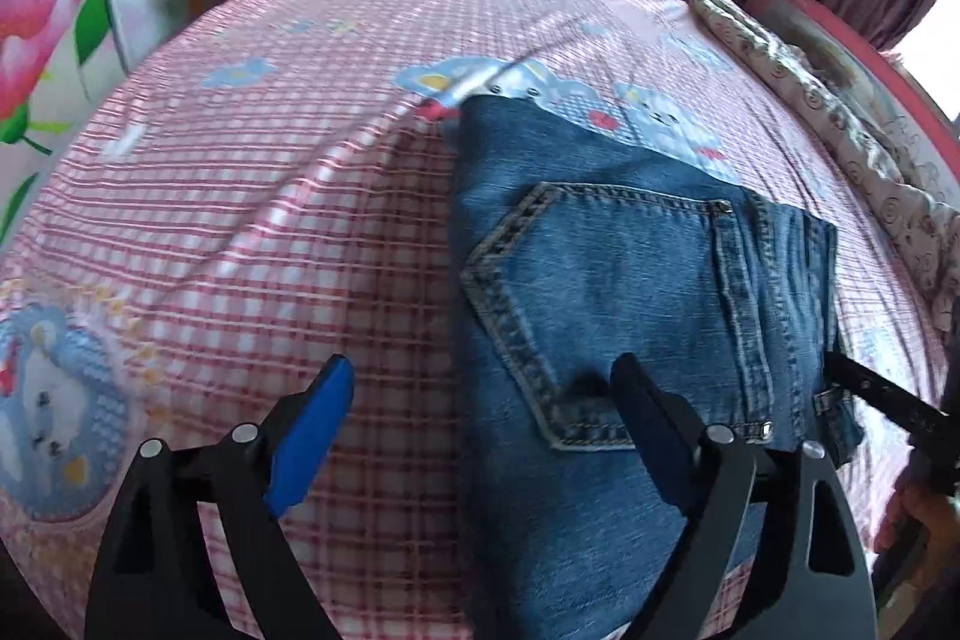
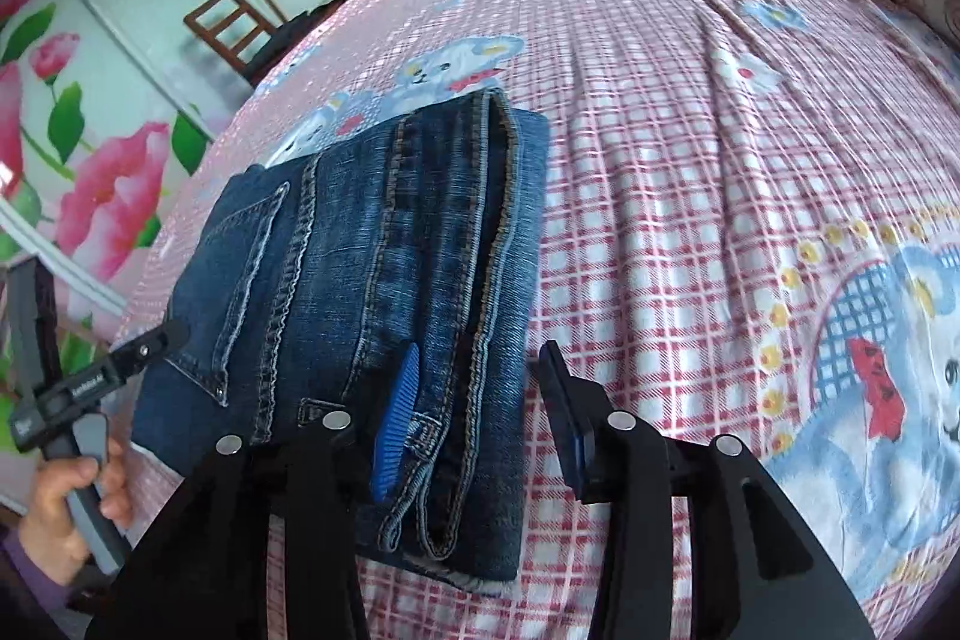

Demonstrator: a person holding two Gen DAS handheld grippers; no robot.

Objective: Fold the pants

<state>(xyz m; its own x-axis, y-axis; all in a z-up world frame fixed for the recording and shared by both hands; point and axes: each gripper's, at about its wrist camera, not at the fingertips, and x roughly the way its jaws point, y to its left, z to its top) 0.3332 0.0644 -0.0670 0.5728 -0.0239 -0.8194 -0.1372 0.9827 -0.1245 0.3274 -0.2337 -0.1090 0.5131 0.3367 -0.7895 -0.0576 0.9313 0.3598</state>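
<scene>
Both claws gaping, empty, left claw (image 1: 480, 400) and right claw (image 2: 480, 400) over folded jeans (image 1: 630, 280)

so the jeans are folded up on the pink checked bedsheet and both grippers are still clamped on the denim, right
Not quite. The jeans do lie folded on the pink checked bedsheet, but neither gripper is clamped: the left wrist view shows the left gripper wide open, and the right wrist view shows the right gripper open too, nothing pinched.

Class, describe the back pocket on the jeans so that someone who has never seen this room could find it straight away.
Start at the bed with its pink checked sheet. On it lies one folded pair of blue jeans. The back pocket faces up on top: a five-sided patch outlined in pale double stitching, with a point on one side.
</scene>
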